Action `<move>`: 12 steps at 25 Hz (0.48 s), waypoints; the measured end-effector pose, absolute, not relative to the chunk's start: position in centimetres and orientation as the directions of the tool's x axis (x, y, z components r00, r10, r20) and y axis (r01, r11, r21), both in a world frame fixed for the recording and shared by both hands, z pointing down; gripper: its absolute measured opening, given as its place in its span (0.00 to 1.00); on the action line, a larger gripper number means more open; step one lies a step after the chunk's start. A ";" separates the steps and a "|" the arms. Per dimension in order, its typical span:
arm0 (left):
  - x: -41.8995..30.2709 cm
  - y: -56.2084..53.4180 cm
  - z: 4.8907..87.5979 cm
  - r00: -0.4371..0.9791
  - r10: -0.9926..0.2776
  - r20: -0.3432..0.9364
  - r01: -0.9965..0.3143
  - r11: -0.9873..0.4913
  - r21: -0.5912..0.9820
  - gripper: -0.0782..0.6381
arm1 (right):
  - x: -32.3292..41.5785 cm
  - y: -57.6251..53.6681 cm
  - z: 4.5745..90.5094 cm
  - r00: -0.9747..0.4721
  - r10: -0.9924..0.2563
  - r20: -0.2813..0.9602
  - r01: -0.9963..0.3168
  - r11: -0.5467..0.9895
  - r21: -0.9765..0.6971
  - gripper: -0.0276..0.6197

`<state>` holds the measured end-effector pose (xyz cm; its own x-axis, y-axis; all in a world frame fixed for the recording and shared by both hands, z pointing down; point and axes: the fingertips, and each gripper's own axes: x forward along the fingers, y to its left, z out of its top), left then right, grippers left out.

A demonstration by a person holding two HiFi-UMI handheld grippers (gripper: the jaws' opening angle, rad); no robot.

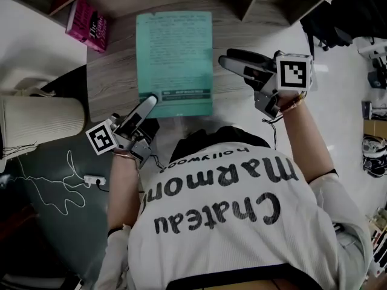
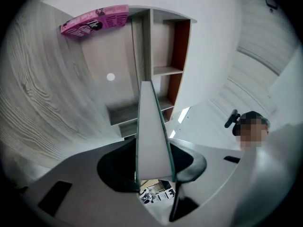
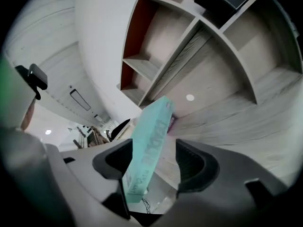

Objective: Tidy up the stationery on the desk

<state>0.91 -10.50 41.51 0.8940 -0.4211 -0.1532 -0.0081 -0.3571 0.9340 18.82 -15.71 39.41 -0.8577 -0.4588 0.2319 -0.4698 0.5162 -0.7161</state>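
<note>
Teal card covers the thin rectangular paperback book (image 1: 175, 59), which is seen over the middle of the pale wood-grain surface (image 1: 112, 71), its long side running away from the person. Its near left corner is pinched by the left tool (image 1: 151, 99). In the left gripper view the book (image 2: 152, 126) is seen edge-on, white pages between teal covers, and both jaws of the left tool (image 2: 154, 161) are pressed against those covers.

At the book's right edge the right tool (image 1: 225, 59) is held with its jaws spread. In the right gripper view the lettered spine of the book (image 3: 149, 141) stands between the jaws of the right tool (image 3: 156, 163). It lies close to the jaw on the left, and a clear gap is left to the other jaw.

At the back left corner of the surface a pink book (image 1: 89, 25) is lying. Behind the surface an open wooden shelf unit with reddish inner panels (image 3: 156, 46) is seen.
</note>
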 end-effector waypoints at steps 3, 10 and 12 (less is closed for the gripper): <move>0.3 -10.4 40.2 0.885 -0.423 -0.194 0.007 -0.406 0.914 0.35 | 17.5 -17.4 37.2 -0.906 -0.390 0.163 -0.371 0.547 -0.750 0.51; 0.4 -10.0 38.8 0.837 -0.474 -0.273 0.041 -0.443 0.896 0.35 | 14.2 -17.7 36.8 -0.975 -0.206 0.081 -0.179 0.521 -0.835 0.53; 0.4 -10.0 38.6 0.826 -0.487 -0.282 0.041 -0.447 0.893 0.35 | 13.0 -17.1 36.6 -0.987 -0.146 0.071 -0.138 0.526 -0.839 0.53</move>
